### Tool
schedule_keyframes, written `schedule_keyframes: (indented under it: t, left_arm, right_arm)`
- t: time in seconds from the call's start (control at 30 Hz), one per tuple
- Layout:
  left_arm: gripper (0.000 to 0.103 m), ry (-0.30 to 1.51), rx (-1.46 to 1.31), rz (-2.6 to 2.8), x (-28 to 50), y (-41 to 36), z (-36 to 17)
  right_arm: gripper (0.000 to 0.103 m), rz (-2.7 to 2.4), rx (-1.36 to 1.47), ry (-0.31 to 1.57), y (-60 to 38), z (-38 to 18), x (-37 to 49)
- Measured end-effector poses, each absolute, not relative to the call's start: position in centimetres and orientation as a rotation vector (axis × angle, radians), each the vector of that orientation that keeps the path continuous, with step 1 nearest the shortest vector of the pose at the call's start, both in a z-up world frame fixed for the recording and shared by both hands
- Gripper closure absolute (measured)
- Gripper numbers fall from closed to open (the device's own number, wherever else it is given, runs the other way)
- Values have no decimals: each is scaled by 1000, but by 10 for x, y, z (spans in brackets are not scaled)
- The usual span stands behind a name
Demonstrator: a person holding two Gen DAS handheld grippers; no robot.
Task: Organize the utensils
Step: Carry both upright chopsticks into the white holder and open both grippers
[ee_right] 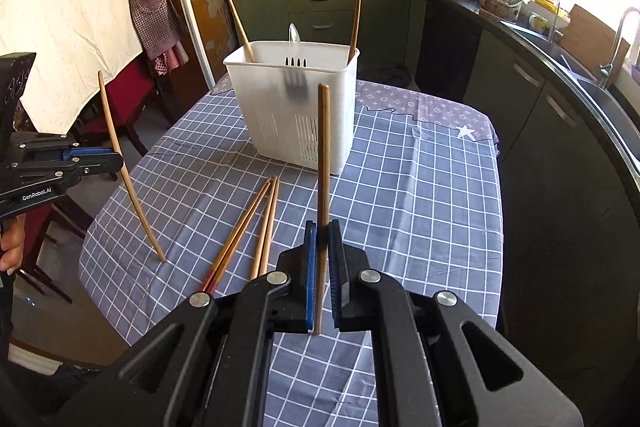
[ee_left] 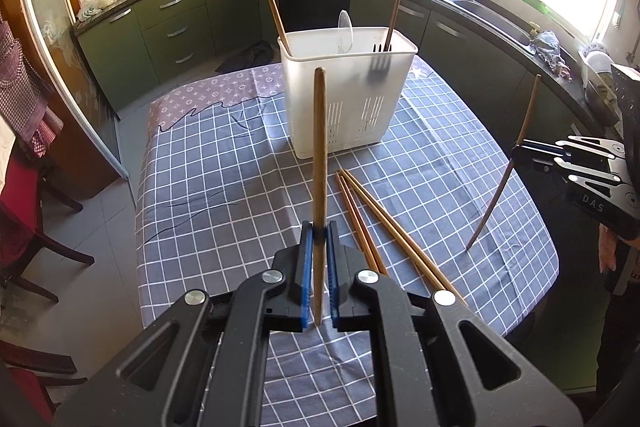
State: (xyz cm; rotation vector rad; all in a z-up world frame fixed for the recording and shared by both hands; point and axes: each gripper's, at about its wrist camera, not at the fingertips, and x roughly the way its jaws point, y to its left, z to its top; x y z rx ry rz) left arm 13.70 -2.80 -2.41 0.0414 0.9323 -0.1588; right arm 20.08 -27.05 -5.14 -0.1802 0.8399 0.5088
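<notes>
Both tongs hold a chopstick, caddy ahead

Left view: left tongs (ee_left: 319, 233) clamp an upright chopstick (ee_left: 319, 163); the caddy (ee_left: 344, 99) stands beyond on the table (ee_left: 208, 163), loose chopsticks (ee_left: 376, 223) lying beside. Right view: right tongs (ee_right: 322, 233) clamp a second chopstick (ee_right: 323, 155). Gripped low, either stick could pivot, strike the rim and tip the caddy.
</notes>
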Motion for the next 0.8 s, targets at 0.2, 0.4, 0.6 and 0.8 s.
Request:
schedule_keyframes:
  t: [0.2,0.4,0.6,0.8]
  left_arm:
    - [96,918,50,-161,133,-28,-20]
    - [96,914,56,-164,132,-30,-18]
    - [96,907,56,-165,134,-32,-15]
    - [96,904,59,-168,136,-34,-12]
  right_arm:
    - [96,526,-162,835,-274,-52,194]
    - [96,533,-148,822,-277,-48,191]
    - [96,541,-149,815,-274,-45,191]
    - [96,548,-151,806,-271,-41,191]
